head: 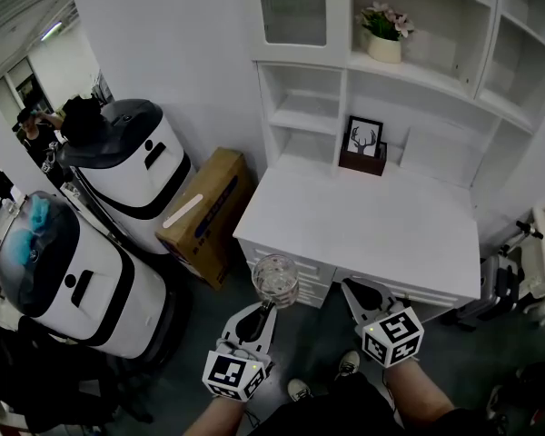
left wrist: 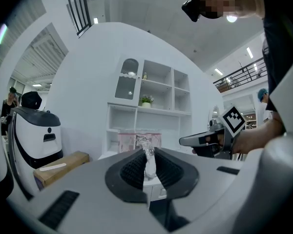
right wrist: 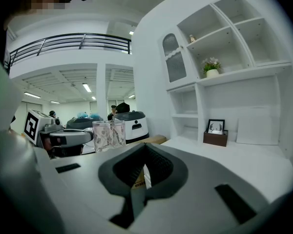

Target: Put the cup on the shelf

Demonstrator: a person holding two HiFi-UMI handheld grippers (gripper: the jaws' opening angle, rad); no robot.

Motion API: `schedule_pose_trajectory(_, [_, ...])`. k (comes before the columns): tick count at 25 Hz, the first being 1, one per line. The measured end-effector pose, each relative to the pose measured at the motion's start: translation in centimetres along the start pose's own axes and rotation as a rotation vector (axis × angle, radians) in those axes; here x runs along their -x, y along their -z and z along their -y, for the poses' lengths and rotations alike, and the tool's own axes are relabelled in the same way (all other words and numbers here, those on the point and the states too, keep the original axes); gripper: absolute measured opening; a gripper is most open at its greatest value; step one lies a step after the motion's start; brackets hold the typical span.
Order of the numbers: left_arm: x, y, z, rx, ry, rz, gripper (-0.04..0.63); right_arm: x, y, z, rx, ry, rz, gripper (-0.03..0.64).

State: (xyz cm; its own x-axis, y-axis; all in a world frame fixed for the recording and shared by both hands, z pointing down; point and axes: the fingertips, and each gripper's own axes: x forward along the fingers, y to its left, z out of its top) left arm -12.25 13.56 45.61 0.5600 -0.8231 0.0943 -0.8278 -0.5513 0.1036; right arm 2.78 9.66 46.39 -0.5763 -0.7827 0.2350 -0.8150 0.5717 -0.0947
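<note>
Two claws: I hold one in each hand; both are low in the head view, in front of the white desk (head: 372, 225).
Left claw (head: 266, 307): the jaws are only a little apart, clamped on a thin clear part of the clear glass cup with a faint pink pattern (head: 275, 280). I cannot tell whether this part is a handle or the wall.
Left claw, own view: the black ribbed pads (left wrist: 132, 169) press the glass from both sides. The body of the cup stands just beyond the tips.
Right claw (head: 350, 287): clenched, with only a thin slit between the jaws and nothing inside it. It touches nothing.
Right claw, place: just beside the left claw, with the tips toward the desk.
Cup, place: in the air at the tip of my left claw, near the front edge of the desk and over the dark floor (head: 313, 334). It is not on the desk and not on a shelf.
Cup, direction: upright, mouth up. The head view looks down into the round mouth, and the right gripper view shows its straight sides standing vertical.
Cup, long axis: vertical, across the line of my left claw, which lies level.
White shelf unit (head: 418, 73): behind the desk, well apart from the cup.
On it: a small pot of pink flowers (head: 384, 34) on an upper board.
Back of desk: a black-framed antler picture (head: 364, 139) in a brown holder.
Left side: a brown cardboard box (head: 204, 212) on the floor beside the desk, and two white and black machines (head: 127, 166).
</note>
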Motion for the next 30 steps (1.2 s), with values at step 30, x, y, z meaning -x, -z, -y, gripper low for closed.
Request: schedule_pose_trajectory(30, [-9.9,-2.3,-3.1,-0.003,-0.087,0.023,0.032,-8.1,-3.4,8.3,0.006,-0.089,0.015,0.003])
